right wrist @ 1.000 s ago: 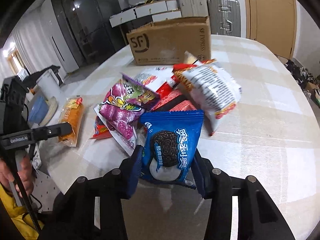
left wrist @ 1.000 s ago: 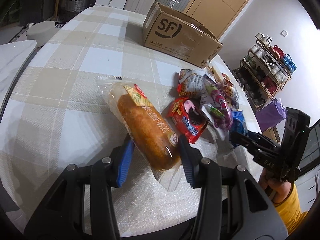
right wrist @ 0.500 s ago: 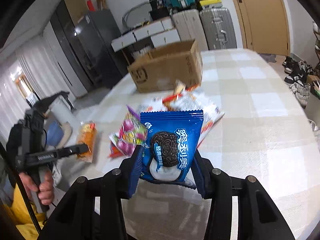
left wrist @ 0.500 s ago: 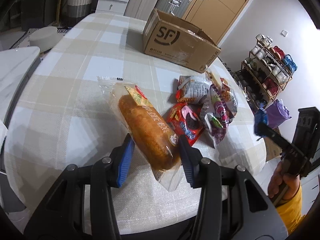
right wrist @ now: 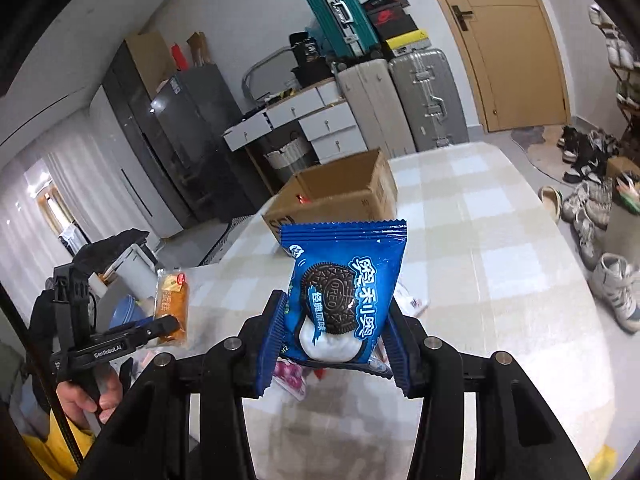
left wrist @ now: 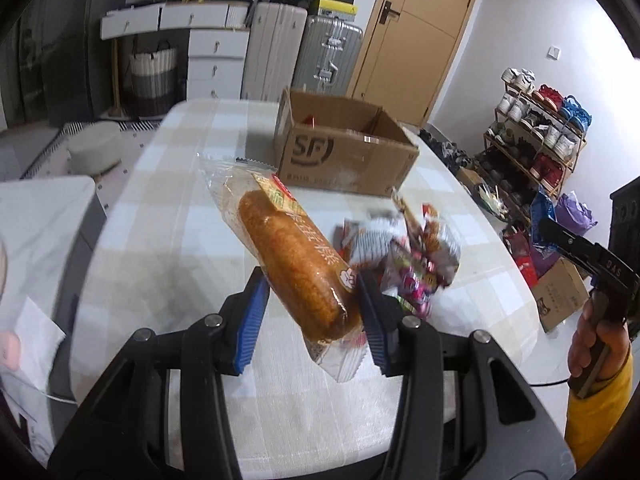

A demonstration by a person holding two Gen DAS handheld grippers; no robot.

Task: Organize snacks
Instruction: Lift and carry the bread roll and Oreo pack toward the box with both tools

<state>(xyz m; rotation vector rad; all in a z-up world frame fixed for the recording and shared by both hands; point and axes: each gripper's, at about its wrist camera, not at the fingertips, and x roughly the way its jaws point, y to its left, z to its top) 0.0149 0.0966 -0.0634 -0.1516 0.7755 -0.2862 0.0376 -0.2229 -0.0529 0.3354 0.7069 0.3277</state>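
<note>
I've got my left tongs clenched on the wrapped cake roll, lifted clear of the bench. Right tongs clamped on the blue Oreo pack, also airborne. Just past the tongs, the snack pile is unsorted on the bench. Farther ahead, the open cardboard box looks almost empty, so most sorting is left. Checked cloth on the bench; suitcases, a door and a shoe rack behind.
</note>
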